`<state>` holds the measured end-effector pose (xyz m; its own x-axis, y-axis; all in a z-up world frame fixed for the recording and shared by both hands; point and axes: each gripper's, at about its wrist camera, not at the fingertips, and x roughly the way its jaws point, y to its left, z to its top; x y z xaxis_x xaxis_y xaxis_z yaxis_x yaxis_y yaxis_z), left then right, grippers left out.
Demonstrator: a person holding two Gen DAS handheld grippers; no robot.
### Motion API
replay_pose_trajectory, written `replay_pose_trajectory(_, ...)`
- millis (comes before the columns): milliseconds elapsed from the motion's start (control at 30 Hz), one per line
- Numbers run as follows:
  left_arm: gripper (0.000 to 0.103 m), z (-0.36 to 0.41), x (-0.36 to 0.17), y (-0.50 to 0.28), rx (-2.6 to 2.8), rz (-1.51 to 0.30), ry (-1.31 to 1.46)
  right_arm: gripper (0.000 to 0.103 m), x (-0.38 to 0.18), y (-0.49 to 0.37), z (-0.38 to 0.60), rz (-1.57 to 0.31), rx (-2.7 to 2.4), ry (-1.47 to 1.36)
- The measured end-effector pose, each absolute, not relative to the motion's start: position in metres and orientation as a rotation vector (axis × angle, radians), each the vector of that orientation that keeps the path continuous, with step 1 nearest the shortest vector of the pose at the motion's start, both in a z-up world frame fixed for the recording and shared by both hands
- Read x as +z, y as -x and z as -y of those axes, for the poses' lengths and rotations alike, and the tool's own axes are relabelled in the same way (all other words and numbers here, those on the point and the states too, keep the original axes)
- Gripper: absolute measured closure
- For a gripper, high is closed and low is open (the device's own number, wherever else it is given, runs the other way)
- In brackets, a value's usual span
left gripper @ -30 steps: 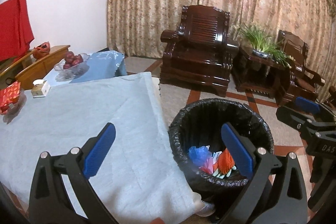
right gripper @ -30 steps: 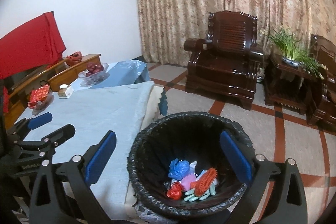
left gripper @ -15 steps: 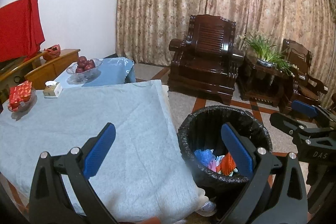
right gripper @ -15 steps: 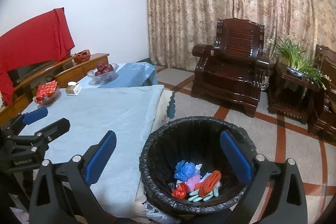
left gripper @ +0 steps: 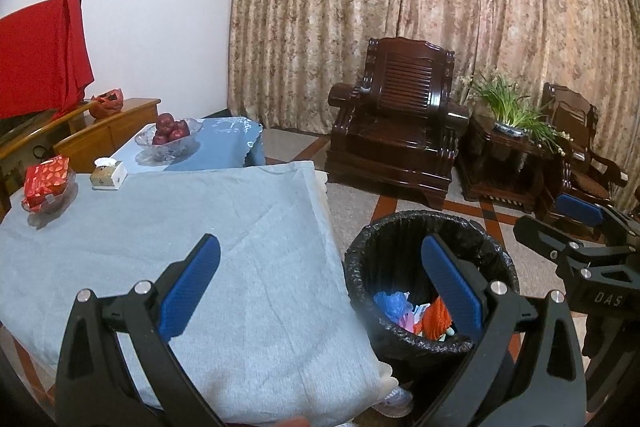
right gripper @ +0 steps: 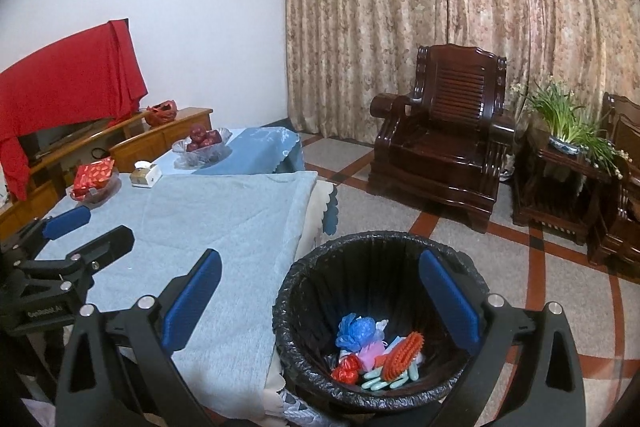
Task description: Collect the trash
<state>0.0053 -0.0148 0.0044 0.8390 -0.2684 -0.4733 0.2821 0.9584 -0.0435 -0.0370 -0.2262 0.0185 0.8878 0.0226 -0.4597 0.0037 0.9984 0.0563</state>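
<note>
Left gripper: my left gripper (left gripper: 320, 287) has its jaws spread wide with nothing between the blue pads; it hangs over the near edge of the table, the right finger out over the bin.
Right gripper: my right gripper (right gripper: 320, 301) is just as wide apart and empty; its left finger is over the cloth, its right finger over the bin's far rim.
Red packet: on the far left of the table I see a red patterned packet (right gripper: 94, 173) in a clear dish.
Tissue box: just right of that dish, a small tissue box (right gripper: 145, 175).
Fruit bowl: behind it, on a second blue-covered table, a glass bowl of dark red fruit (right gripper: 202, 145).
Table: the grey-blue cloth (right gripper: 208, 223) is bare in the middle as far as I can see.
Trash bin: a black-lined bin (right gripper: 304, 287) stands on the floor touching the table's right corner.
Trash: at the bin's bottom I count a crumpled blue wrapper (right gripper: 356, 331), a red scrap (right gripper: 347, 371), a pink piece, an orange bristled brush (right gripper: 402, 351) and pale green bits.
Armchair: beyond the bin, a dark wooden armchair (right gripper: 444, 139) in front of the curtain.
Plant: on the far right, a potted green plant (right gripper: 568, 123) on a dark side table.
</note>
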Motion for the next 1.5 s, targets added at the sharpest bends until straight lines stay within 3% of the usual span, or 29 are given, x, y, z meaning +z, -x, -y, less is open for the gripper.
replay_pose_trajectory(1500, 0.005, 0.0073, 0.0051, -0.0058, -0.280, -0.493, -0.021, 0.006, 0.0196, 0.0353, 0.2223, -0.475, 0.010, -0.045)
